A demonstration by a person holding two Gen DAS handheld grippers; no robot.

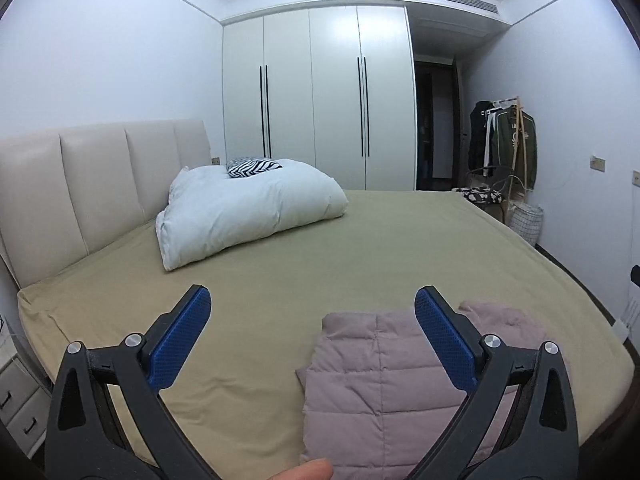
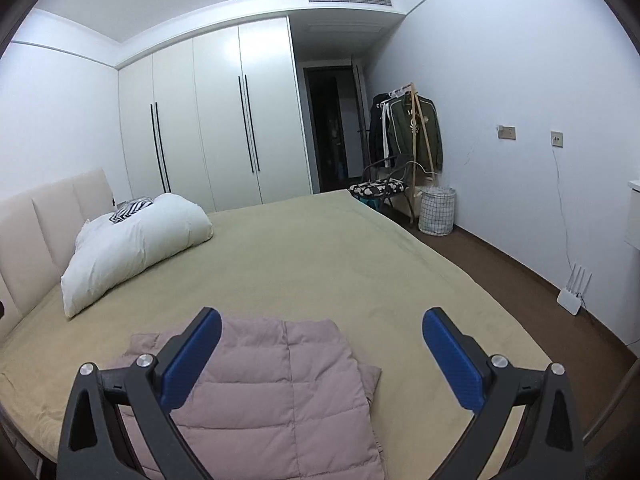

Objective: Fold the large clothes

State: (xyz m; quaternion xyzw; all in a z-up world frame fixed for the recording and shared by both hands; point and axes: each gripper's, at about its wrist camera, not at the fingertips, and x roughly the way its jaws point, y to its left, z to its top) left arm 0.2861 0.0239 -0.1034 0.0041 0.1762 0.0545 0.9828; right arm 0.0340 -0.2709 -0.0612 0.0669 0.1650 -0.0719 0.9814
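A mauve quilted down jacket [image 1: 376, 392] lies folded flat near the front edge of the bed with the olive sheet [image 1: 320, 264]. In the left wrist view my left gripper [image 1: 312, 304] hangs above the bed, jaws wide open and empty, with the jacket below and partly behind the right finger. A fingertip of the person's hand [image 1: 304, 470] shows at the bottom edge. The right wrist view has the same jacket [image 2: 272, 396] under my right gripper [image 2: 322, 326], which is open too, held clear above it with nothing between its blue pads [image 2: 192, 364].
A white duvet bundle [image 1: 248, 208] with a zebra-print cloth [image 1: 252, 167] lies by the beige headboard [image 1: 92, 184]. White wardrobe [image 2: 216, 120] stands at the back. A clothes rack [image 2: 412, 128], chair, laundry basket [image 2: 437, 211] and router [image 2: 572, 292] line the right wall.
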